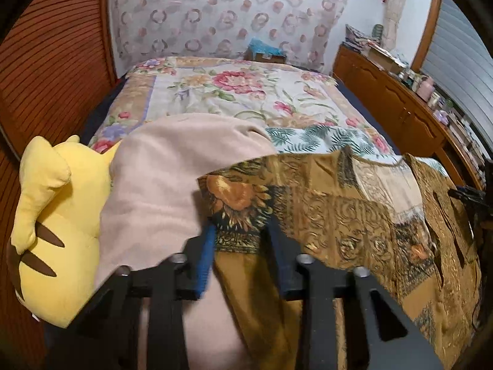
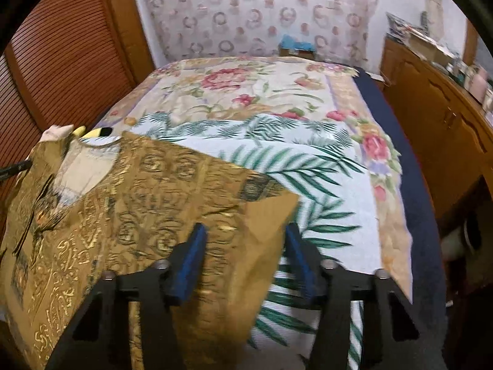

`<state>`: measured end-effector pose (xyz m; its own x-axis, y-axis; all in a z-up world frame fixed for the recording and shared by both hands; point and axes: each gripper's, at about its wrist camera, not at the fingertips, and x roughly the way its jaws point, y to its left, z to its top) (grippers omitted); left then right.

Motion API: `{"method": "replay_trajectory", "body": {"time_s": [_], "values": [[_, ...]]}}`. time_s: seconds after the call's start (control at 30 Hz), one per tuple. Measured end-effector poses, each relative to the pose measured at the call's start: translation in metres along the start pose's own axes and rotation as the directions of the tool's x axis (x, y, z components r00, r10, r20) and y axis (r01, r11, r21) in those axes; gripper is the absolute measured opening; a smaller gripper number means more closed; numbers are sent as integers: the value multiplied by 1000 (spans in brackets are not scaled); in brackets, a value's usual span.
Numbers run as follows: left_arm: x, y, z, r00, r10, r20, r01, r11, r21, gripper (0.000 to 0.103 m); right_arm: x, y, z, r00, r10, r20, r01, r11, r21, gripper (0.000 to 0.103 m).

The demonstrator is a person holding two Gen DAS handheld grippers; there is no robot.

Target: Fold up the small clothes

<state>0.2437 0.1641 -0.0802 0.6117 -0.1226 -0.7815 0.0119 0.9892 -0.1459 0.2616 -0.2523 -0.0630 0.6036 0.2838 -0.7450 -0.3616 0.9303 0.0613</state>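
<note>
A brown and gold patterned garment (image 1: pixel 339 215) (image 2: pixel 138 200) lies spread across the near end of the bed. In the left wrist view one corner of it sits between the jaws of my left gripper (image 1: pixel 240 246). The blue pad (image 1: pixel 206 256) is bare and a wide gap shows, so that gripper is open. In the right wrist view another corner lies between the jaws of my right gripper (image 2: pixel 245 256). That gripper is open too, and its right pad (image 2: pixel 299 262) is clear of the cloth.
A pink cloth (image 1: pixel 160 185) and a yellow plush toy (image 1: pixel 52 231) lie under and left of the garment. A floral quilt (image 2: pixel 246 92) and a palm-leaf sheet (image 2: pixel 323 185) cover the bed. A louvred door (image 1: pixel 52 61) stands on the left and a cluttered wooden dresser (image 2: pixel 431 117) on the right.
</note>
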Motion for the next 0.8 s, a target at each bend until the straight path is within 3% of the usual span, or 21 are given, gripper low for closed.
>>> {"method": "replay_trajectory", "body": {"time_s": [0.07, 0.13, 0.23, 0.4, 0.8], "values": [[0, -2, 0, 1000, 13, -11, -13, 1000, 12, 18, 0, 0, -1, 1000, -10, 0, 10, 1000, -6, 45], [-2, -3, 1, 1000, 12, -10, -12, 1000, 12, 10, -1, -8, -1, 1000, 15, 2, -15, 1000, 27, 29], [-10, -6, 1, 1000, 2, 3, -2, 1000, 15, 7, -1, -17, -2, 997, 76, -7, -75, 994, 77, 9], [-33, -19, 1, 998, -15, 56, 14, 999, 31, 6, -18, -15, -5, 994, 99, 47, -103, 991, 82, 4], [-99, -44, -20, 980, -46, 195, 34, 997, 64, 6, -95, 13, -30, 966, 135, 220, -140, 990, 6, 3]]}}
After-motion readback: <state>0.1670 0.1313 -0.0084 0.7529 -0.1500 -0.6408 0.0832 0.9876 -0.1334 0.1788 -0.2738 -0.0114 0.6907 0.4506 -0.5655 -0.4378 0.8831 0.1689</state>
